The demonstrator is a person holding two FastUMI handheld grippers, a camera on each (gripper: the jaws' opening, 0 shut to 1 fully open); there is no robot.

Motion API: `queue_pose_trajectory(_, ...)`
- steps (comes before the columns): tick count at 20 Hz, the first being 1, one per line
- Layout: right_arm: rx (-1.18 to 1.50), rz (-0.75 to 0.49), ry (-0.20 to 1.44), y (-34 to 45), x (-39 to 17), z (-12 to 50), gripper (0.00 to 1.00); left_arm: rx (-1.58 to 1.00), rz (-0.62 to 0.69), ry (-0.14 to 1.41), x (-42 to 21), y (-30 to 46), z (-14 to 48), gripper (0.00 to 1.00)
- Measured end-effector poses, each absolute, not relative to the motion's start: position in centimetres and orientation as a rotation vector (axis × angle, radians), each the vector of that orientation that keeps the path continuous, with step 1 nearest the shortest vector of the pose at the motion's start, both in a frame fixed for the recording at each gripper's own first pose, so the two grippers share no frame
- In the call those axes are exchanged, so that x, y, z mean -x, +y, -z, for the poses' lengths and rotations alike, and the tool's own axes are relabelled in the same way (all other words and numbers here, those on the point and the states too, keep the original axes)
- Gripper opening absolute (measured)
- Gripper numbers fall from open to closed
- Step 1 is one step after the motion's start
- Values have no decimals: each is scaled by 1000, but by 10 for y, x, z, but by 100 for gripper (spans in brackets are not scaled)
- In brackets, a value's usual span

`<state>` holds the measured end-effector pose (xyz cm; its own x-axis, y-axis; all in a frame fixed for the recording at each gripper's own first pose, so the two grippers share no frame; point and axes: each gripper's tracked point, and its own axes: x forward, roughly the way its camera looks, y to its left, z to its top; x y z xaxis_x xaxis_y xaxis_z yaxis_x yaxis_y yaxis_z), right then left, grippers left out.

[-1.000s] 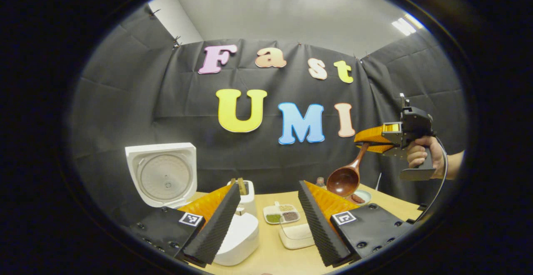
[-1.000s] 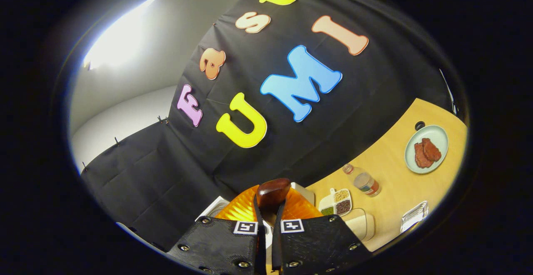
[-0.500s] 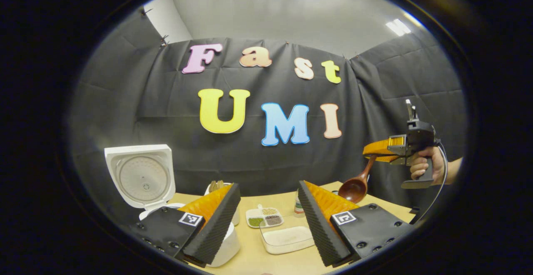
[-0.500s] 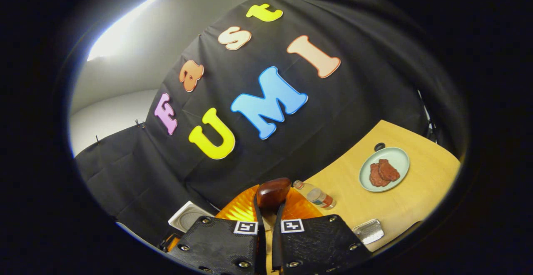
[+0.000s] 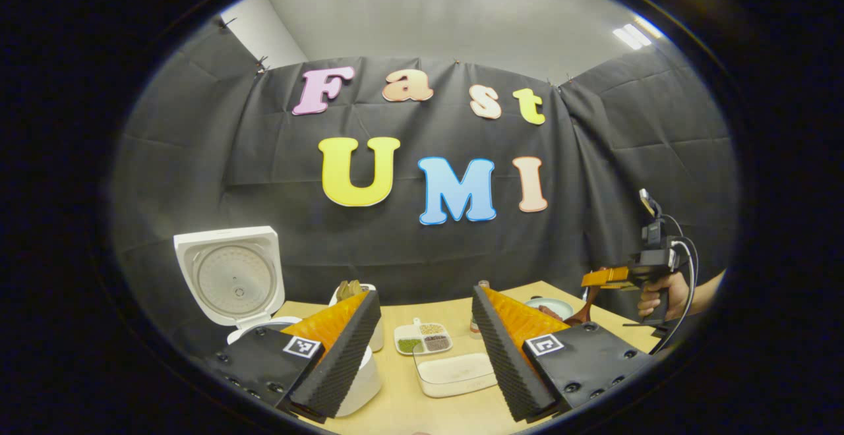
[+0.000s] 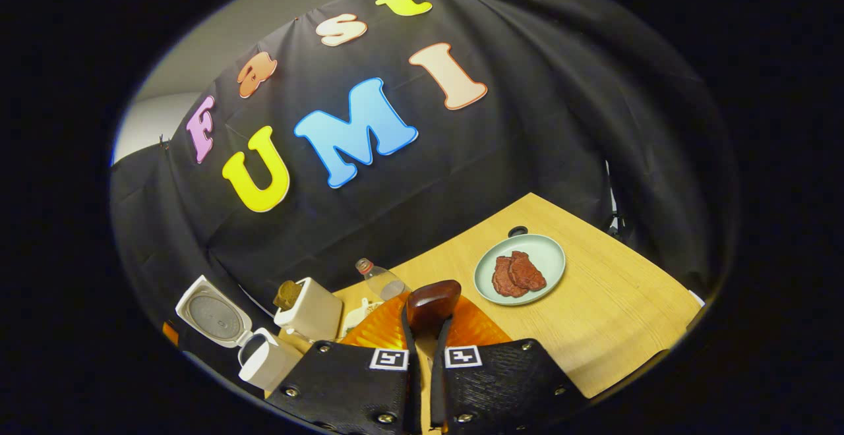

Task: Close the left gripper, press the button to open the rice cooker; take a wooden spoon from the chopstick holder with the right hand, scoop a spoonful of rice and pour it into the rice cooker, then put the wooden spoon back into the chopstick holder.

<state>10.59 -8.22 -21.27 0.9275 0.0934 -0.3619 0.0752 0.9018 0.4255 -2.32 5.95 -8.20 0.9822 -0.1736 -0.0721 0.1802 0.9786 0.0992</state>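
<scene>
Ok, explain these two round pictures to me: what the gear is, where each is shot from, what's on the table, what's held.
A person holds a set of handheld tongs in each hand, with a camera riding on each. In the left gripper view, the left tongs stand open above the table; farther off, a hand holds the other set. The right gripper view looks along the right tongs, shut on a wooden spoon. On the table: an open rice cooker, a chopstick holder, a rice container, a seed dish, a bottle, and a plate of meat.

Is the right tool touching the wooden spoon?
Touching. The right gripper view shows the right tool shut on the wooden spoon, both fingers pressed against its handle.
</scene>
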Motion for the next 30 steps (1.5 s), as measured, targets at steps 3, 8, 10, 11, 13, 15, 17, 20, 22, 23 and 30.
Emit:
queue_pose_trajectory(3, -422, -8, 432, -82, -105, 238, 6, -91, 152, 72, 28, 63, 85, 97)
queue_pose_trajectory(8, -364, 19, 481, -84, -111, 275, 6, -113, 126, 83, 32, 63, 82, 96)
queue_pose_trajectory(10, -352, 11, 478, -78, -114, 280, 6, -118, 113, 89, 33, 65, 83, 97)
queue_pose_trajectory(11, -347, 11, 482, -76, -117, 286, 6, -115, 108, 92, 33, 66, 84, 97)
queue_pose_trajectory(13, -341, 27, 487, -76, -121, 295, 6, -107, 100, 97, 34, 66, 84, 96)
queue_pose_trajectory(15, -325, 47, 500, -81, -121, 308, 7, -108, 96, 99, 34, 66, 84, 96)
queue_pose_trajectory(17, -244, 75, 483, -97, -119, 310, 18, -112, 101, 94, 35, 62, 83, 97)
queue_pose_trajectory(20, -114, 112, 496, -122, -101, 310, 97, -107, 116, 93, 34, 57, 85, 97)
queue_pose_trajectory(22, -72, 152, 451, -140, -87, 280, 98, -104, 118, 85, 30, 56, 83, 96)
queue_pose_trajectory(23, -49, 168, 425, -146, -80, 270, 98, -104, 119, 74, 27, 57, 80, 96)
queue_pose_trajectory(30, -66, 113, 271, -124, -55, 178, 98, -80, 13, 67, -15, 115, 53, 96)
